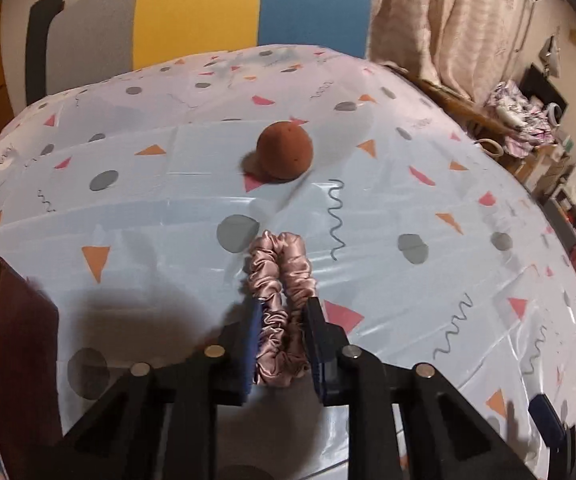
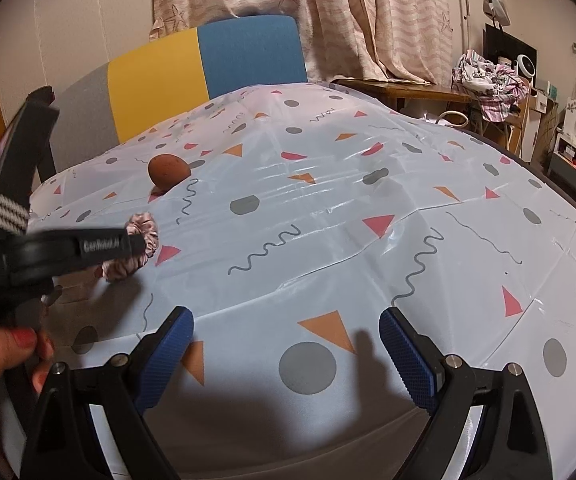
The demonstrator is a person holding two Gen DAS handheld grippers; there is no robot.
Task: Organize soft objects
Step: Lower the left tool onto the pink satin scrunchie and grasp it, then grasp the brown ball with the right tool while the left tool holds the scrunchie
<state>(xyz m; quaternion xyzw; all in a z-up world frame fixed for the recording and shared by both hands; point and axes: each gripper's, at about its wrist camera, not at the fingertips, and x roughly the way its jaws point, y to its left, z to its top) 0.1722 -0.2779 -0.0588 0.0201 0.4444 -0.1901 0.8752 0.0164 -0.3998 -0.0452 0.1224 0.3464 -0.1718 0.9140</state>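
My left gripper point(image 1: 282, 312) is shut on a pink satin scrunchie point(image 1: 280, 276), squeezing it flat just above the patterned tablecloth point(image 1: 407, 184). A brown soft ball point(image 1: 284, 151) lies on the cloth beyond it. In the right wrist view the left gripper point(image 2: 138, 246) shows at the left with the scrunchie point(image 2: 146, 226) in its tips, and the brown ball point(image 2: 169, 171) lies further back. My right gripper point(image 2: 286, 344) is open and empty over the near part of the cloth point(image 2: 367, 208).
A dark brown box point(image 1: 20, 320) stands at the left edge of the table. A chair with grey, yellow and blue panels point(image 2: 208, 60) stands behind the table. A side table with crumpled clothes point(image 2: 487, 80) is at the far right, by the curtains.
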